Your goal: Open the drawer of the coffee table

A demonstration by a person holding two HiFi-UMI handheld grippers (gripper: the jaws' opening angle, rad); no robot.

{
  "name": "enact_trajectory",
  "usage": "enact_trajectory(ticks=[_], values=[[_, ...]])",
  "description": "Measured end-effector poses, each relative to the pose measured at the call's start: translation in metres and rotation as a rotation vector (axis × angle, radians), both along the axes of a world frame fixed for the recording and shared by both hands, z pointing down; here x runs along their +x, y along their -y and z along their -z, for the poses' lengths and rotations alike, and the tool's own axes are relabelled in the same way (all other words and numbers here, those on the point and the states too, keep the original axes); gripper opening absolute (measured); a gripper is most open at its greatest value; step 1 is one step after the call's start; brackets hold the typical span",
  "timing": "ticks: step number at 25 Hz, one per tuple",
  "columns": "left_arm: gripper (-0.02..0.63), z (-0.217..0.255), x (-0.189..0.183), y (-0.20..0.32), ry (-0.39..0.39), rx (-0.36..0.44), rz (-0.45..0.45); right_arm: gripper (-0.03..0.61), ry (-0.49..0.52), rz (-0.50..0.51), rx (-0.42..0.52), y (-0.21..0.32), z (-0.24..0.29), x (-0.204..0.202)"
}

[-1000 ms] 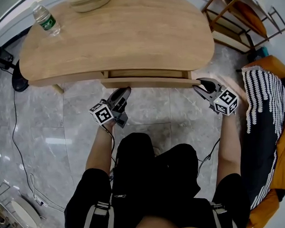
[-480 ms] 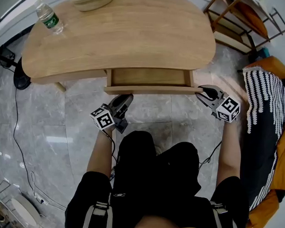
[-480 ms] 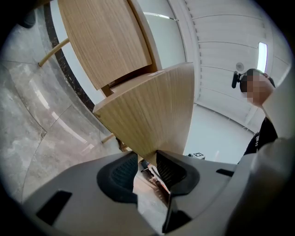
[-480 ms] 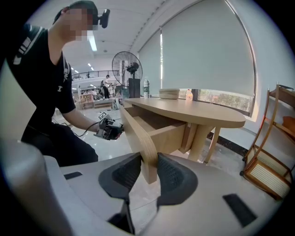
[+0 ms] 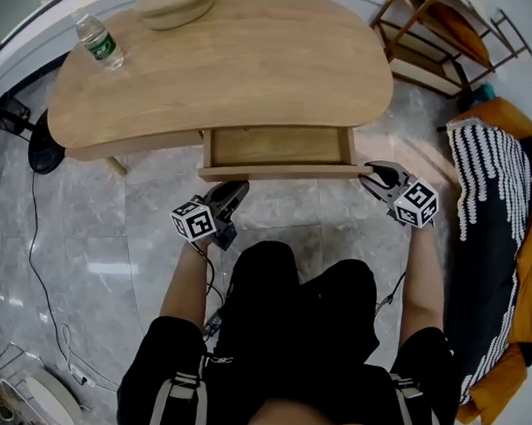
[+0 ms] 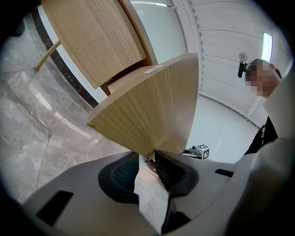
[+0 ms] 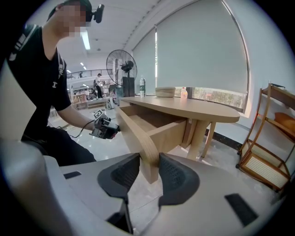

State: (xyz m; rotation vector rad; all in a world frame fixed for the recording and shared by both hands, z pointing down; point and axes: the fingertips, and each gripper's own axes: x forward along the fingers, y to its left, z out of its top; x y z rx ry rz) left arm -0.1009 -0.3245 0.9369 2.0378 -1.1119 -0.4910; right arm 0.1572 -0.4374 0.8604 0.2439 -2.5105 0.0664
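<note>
The light wooden drawer (image 5: 277,146) of the pale oval wooden coffee table (image 5: 244,69) now stands well out from under the tabletop at the middle of the head view, its inside showing. A second ago only its front board (image 5: 282,171) peeked out beyond the edge. The left claw (image 5: 231,190) sits under the board's left part. Its jaws have just been closing, and in the left gripper view the board's lower edge lies between the tips, seemingly pinched there, though the angle makes the contact hard to judge. The right claw (image 5: 367,170) is at the board's right end, clamped across its thickness, though its jaws have just been opening a little. Both claws have come toward the person with the drawer. The opening looks largely done; a little more pull may remain.
</note>
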Motion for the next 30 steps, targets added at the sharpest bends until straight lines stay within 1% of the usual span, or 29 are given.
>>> enact_trajectory(ticks=[2, 4, 7, 9, 11, 14, 16, 17, 18, 20, 23, 25, 26, 27, 28, 30], values=[[0.121, 0.000, 0.000, -0.003, 0.031, -0.009, 0.013, 0.156, -0.005, -0.049, 0.016, -0.002, 0.002, 0.001], [0.109, 0.000, -0.001, -0.008, 0.067, -0.022, 0.024, 0.160, -0.004, -0.115, 0.038, -0.004, 0.004, 0.004], [0.103, 0.004, -0.009, -0.021, 0.142, -0.034, 0.033, 0.161, 0.027, -0.222, 0.090, -0.005, 0.009, 0.007], [0.103, 0.009, -0.016, -0.033, 0.220, -0.034, 0.034, 0.155, 0.064, -0.299, 0.117, -0.009, 0.015, 0.011], [0.103, 0.018, -0.023, -0.048, 0.320, -0.028, 0.034, 0.152, 0.112, -0.369, 0.141, -0.018, 0.028, 0.014], [0.089, 0.041, -0.037, -0.063, 0.444, -0.007, 0.053, 0.132, 0.211, -0.433, 0.182, -0.034, 0.062, 0.006], [0.089, 0.063, -0.051, -0.070, 0.489, 0.013, 0.093, 0.114, 0.269, -0.471, 0.205, -0.042, 0.084, -0.004], [0.089, 0.075, -0.057, -0.073, 0.505, 0.025, 0.118, 0.125, 0.294, -0.491, 0.218, -0.045, 0.095, -0.009], [0.090, 0.089, -0.063, -0.076, 0.525, 0.039, 0.142, 0.109, 0.319, -0.507, 0.230, -0.049, 0.105, -0.015], [0.091, 0.120, -0.070, -0.080, 0.582, 0.075, 0.185, 0.105, 0.380, -0.531, 0.244, -0.057, 0.126, -0.027], [0.091, 0.170, -0.076, -0.078, 0.710, 0.130, 0.247, 0.086, 0.466, -0.569, 0.259, -0.067, 0.160, -0.045], [0.085, 0.200, -0.082, -0.073, 0.799, 0.141, 0.312, 0.068, 0.501, -0.599, 0.280, -0.072, 0.179, -0.057], [0.069, 0.213, -0.085, -0.070, 0.834, 0.138, 0.352, 0.051, 0.515, -0.615, 0.291, -0.073, 0.187, -0.063], [0.045, 0.225, -0.088, -0.068, 0.858, 0.134, 0.391, 0.033, 0.529, -0.628, 0.299, -0.074, 0.193, -0.069], [0.040, 0.235, -0.089, -0.066, 0.873, 0.134, 0.423, 0.014, 0.542, -0.636, 0.304, -0.075, 0.198, -0.075], [0.032, 0.249, -0.087, -0.063, 0.888, 0.138, 0.471, 0.012, 0.561, -0.636, 0.301, -0.074, 0.200, -0.086]])
